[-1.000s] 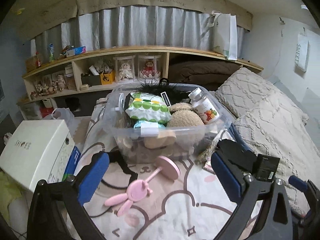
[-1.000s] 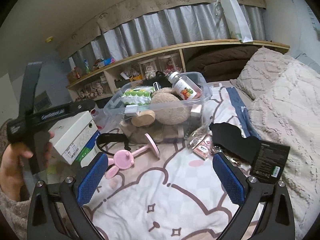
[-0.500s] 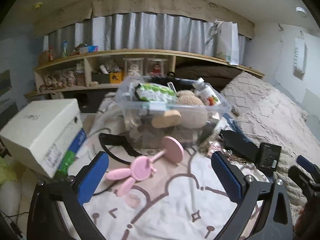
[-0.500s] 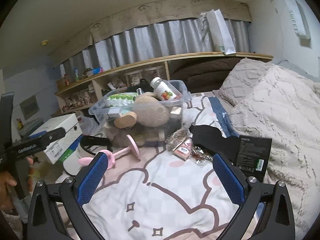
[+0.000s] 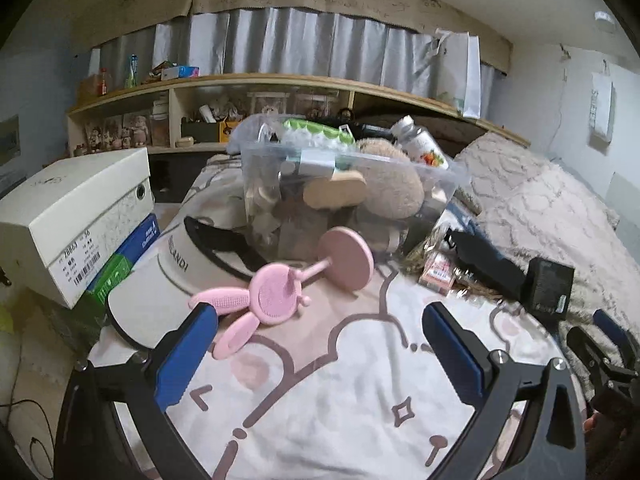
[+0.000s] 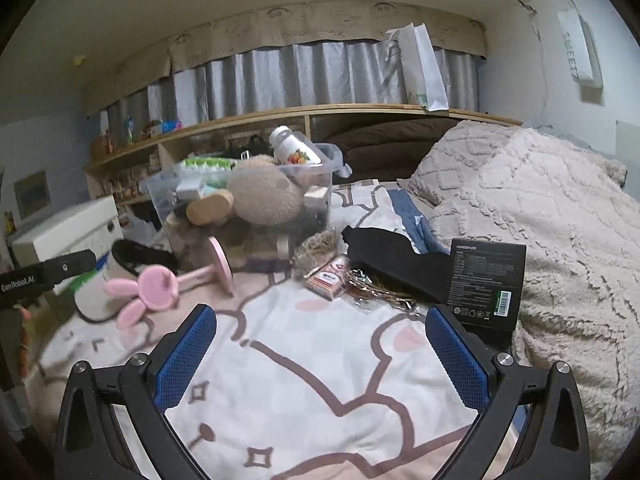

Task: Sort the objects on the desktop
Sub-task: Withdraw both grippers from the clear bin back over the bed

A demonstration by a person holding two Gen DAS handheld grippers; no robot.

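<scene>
A clear plastic bin (image 5: pixel 436 178) (image 6: pixel 320 192) stands on the bed, heaped with a plush toy (image 5: pixel 394 188), a white bottle (image 5: pixel 420 144) and a green packet (image 5: pixel 316 130). In front of it lies a pink bunny mirror (image 5: pixel 276 292) (image 6: pixel 156 286). Right of the bin are a black pouch (image 6: pixel 384 256), a black box (image 6: pixel 486 284), a small pink packet (image 6: pixel 328 278) and a chain (image 6: pixel 380 292). My left gripper (image 5: pixel 320 344) is open, low over the bedsheet near the mirror. My right gripper (image 6: pixel 320 344) is open too, nothing between its fingers.
A white shoebox (image 5: pixel 76 216) sits on blue and green boxes at the left, with a white cap (image 5: pixel 176 264) beside it. A textured beige blanket (image 6: pixel 540 220) covers the right side. A wooden shelf (image 6: pixel 320 114) of small items runs along the back wall.
Both grippers have dropped lower and pulled back from the bin, so the views look more level across the bed. Both stay open and nothing was taken hold of.
</scene>
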